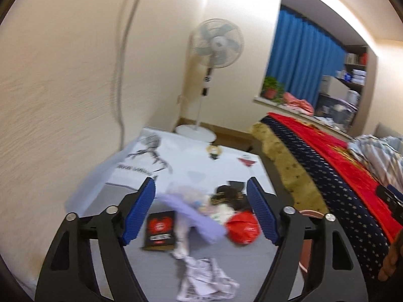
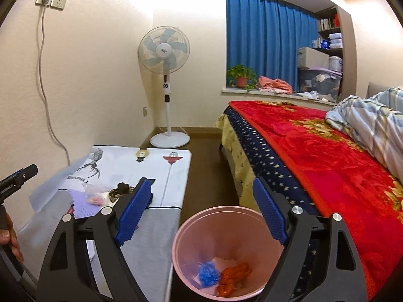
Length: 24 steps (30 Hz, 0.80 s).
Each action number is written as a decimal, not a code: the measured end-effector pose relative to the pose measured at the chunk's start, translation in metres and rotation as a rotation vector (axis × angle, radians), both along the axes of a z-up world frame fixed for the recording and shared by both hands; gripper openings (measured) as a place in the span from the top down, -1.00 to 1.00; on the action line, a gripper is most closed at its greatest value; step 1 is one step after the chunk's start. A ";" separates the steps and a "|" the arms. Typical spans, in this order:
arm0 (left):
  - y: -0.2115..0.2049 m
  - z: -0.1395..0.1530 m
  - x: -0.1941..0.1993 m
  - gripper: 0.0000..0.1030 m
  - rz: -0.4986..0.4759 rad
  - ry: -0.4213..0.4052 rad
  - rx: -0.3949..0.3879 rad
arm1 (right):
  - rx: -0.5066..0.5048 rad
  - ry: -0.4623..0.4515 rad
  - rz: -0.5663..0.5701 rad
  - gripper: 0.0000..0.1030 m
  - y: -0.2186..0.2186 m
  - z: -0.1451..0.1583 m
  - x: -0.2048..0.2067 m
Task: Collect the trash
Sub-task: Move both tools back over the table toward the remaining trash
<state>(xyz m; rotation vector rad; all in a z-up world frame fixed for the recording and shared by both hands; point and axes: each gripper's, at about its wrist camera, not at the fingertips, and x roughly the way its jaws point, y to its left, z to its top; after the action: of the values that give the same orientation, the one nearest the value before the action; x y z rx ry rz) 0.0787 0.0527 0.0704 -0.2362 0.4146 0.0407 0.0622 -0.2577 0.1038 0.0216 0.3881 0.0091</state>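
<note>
Trash lies on the low table [image 1: 141, 271]: a black packet [image 1: 160, 230], a purple foam sheet [image 1: 194, 214], a red wrapper [image 1: 243, 229], a dark wrapper [image 1: 226, 193] and crumpled paper [image 1: 204, 279]. My left gripper [image 1: 200, 186] hovers open over this pile with nothing between its blue pads. The view is blurred. A pink bin [image 2: 181, 226] stands on the floor between table and bed, holding a blue scrap [image 2: 207, 273] and an orange scrap [image 2: 233, 276]. My right gripper [image 2: 201, 183] hangs open above the bin, holding nothing.
A bed with a red blanket [image 2: 327, 156] runs along the right. A standing fan [image 2: 165, 50] is in the far corner, and a cable [image 2: 41, 75] hangs down the wall behind the table. A narrow strip of floor [image 2: 209, 166] separates table and bed.
</note>
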 end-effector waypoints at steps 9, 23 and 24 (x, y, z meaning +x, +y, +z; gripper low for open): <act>0.040 -0.014 0.012 0.04 0.079 0.036 -0.044 | 0.082 0.048 0.078 -0.19 0.019 -0.017 0.029; 0.046 -0.050 0.033 0.16 0.084 0.131 -0.054 | 0.102 0.111 0.248 -0.05 0.079 -0.048 0.067; 0.045 -0.052 0.034 0.16 0.079 0.135 -0.060 | 0.103 0.117 0.260 -0.05 0.083 -0.051 0.069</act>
<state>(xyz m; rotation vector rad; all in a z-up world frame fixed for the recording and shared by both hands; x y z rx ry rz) 0.1130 0.0981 0.0187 -0.3105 0.5412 0.1226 0.1307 -0.1744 0.0532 0.0739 0.5054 0.2855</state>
